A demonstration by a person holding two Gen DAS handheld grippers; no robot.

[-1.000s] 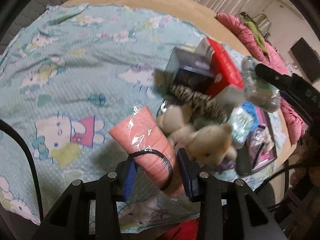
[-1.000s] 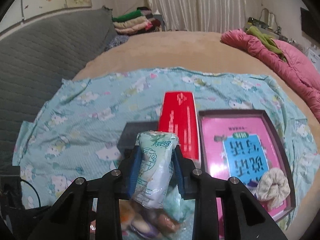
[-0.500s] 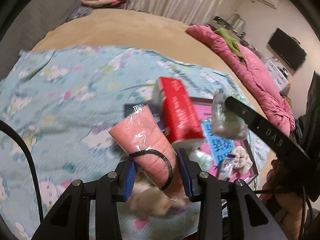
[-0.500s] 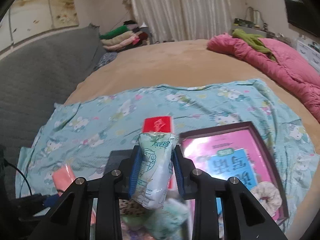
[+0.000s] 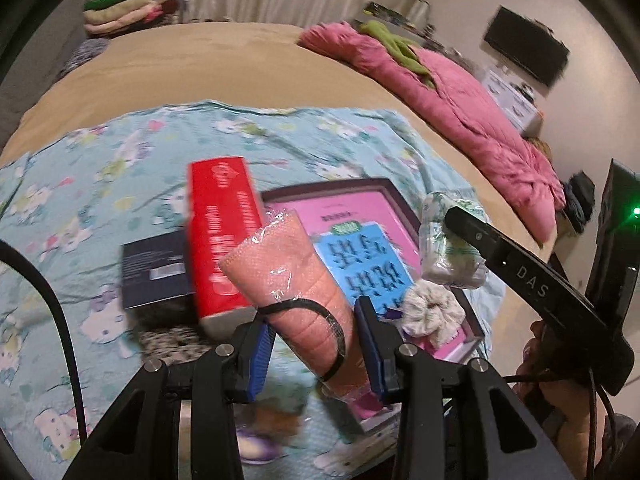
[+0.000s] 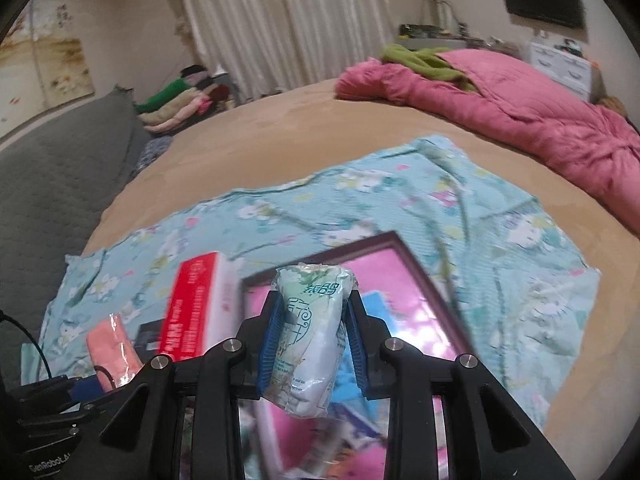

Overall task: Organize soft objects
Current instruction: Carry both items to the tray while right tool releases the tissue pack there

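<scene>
Since a second ago: both my hands have swung away from the plush toys toward the pink tray, each carrying its load along.
Pink roll (image 5: 298, 292): wrapped in clear film with a black band round it, clamped in my left gripper (image 5: 314, 344), tilted and held up off the bed.
Tissue pack (image 6: 310, 332): white and green, pinched upright in my right gripper (image 6: 310, 344), above the near end of the pink tray (image 6: 404, 276).
Left view only: a cream scrunchie (image 5: 430, 314) lies in the tray by its near corner; a dark box (image 5: 154, 276) sits left of the red box (image 5: 224, 240), touching it; something blurred and tan lies below my fingers.
Right view only: the tray's far rim and the sheet beyond it are clear to see.
Both views: the blue cartoon sheet (image 6: 500, 240) is spread on a tan bed, with a pink quilt (image 5: 460, 96) along the right edge.
Background: folded clothes (image 6: 176, 100) stacked far back by the curtain.
</scene>
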